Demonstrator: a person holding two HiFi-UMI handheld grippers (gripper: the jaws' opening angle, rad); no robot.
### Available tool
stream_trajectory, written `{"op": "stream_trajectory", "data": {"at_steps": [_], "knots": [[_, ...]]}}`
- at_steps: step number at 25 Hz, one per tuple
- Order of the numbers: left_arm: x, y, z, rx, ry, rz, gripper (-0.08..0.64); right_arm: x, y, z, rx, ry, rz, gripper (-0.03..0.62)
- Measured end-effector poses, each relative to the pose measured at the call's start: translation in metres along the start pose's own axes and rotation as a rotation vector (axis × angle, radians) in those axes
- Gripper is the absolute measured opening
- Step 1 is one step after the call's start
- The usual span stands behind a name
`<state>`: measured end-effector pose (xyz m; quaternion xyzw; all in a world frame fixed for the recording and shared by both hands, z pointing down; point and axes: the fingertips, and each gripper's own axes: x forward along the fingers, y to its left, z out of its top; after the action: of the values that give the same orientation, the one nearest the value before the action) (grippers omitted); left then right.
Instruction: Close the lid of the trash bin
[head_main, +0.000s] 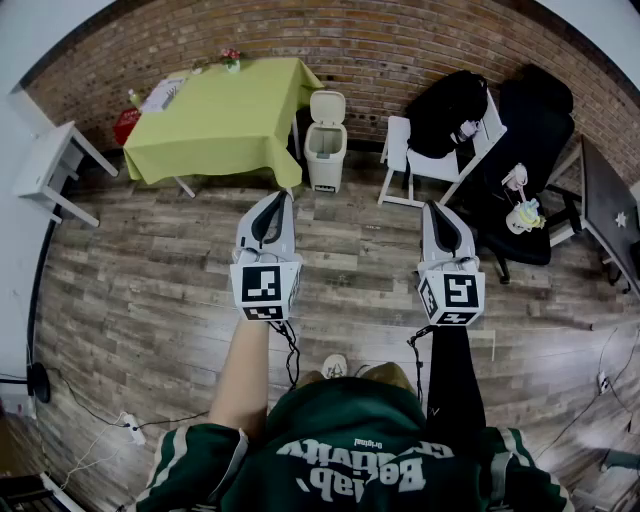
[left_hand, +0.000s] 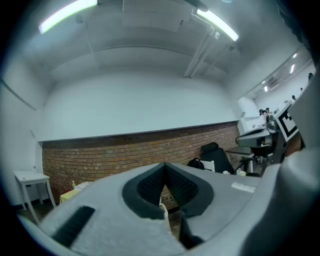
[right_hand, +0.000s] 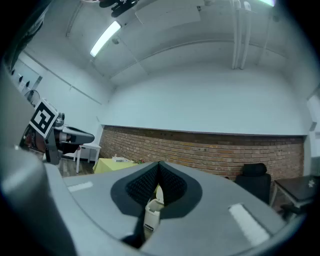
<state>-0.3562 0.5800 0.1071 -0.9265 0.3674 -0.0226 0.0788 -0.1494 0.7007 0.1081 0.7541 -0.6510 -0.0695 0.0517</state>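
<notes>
the trash bin stands upright at upper centre, its lid raised toward the brick wall; left tool and right tool are clenched empty.

A dark green sweatshirt with white lettering and striped sleeves is worn. The pale grey, black-padded left tongs and right tongs are each fitted with a black-and-white marker cube and a black cable.

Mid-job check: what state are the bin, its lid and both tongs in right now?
trash bin: upright on the floor, open at the top.
lid: raised, standing upright, not closed.
left tongs: shut, empty, short of the bin.
right tongs: shut, empty, short of the bin.
</notes>
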Motion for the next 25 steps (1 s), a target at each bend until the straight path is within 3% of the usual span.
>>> {"op": "stream_trajectory", "data": {"at_steps": [13, 25], "knots": [[-0.008, -0.006, 0.001, -0.009, 0.002, -0.019, 0.006, -0.010, 0.009, -0.007, 0.063, 0.000, 0.024, 0.014], [0.048, -0.023, -0.016, -0.026, 0.051, -0.037, 0.006, 0.030, -0.019, -0.039, 0.080, 0.033, 0.071, 0.015]]}}
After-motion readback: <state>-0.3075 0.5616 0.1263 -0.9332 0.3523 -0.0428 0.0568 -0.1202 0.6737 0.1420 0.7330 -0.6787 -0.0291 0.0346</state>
